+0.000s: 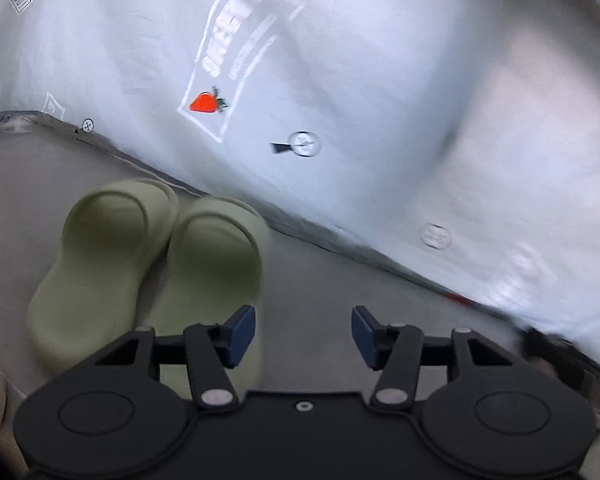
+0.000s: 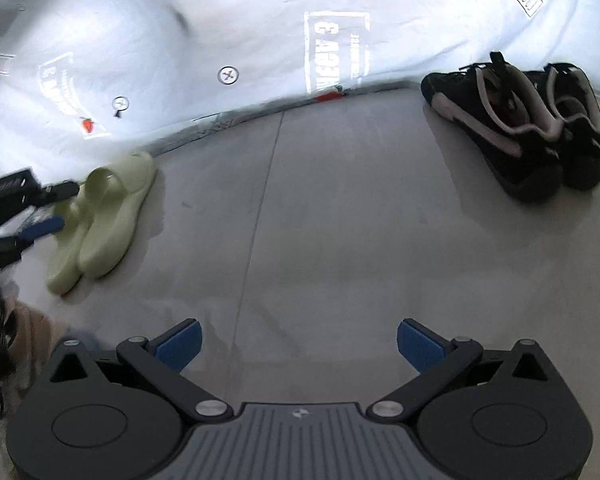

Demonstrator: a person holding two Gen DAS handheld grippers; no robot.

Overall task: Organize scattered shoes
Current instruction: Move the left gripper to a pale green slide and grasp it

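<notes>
- My left gripper (image 1: 303, 334) hangs above the grey floor (image 1: 320, 280) with its blue pads (image 1: 242, 334) spread apart and nothing between them.
- Just left of that gripper I see the pair of pale green slides (image 1: 148, 268), side by side and touching, toes toward the white printed sheet (image 1: 340, 80) that rises at the floor's far edge. The left pad overlaps the heel of the nearer slide in my view; I cannot tell whether it touches.
- My right gripper (image 2: 299, 344) is wide open too, its jaws empty over a bare stretch of floor.
- From the right wrist view the green slides sit at the far left near the sheet, with the left gripper just beside them.
- The pair of black sneakers (image 2: 520, 128) with white trim stands together at the far right, close to the sheet and well apart from the slides.
</notes>
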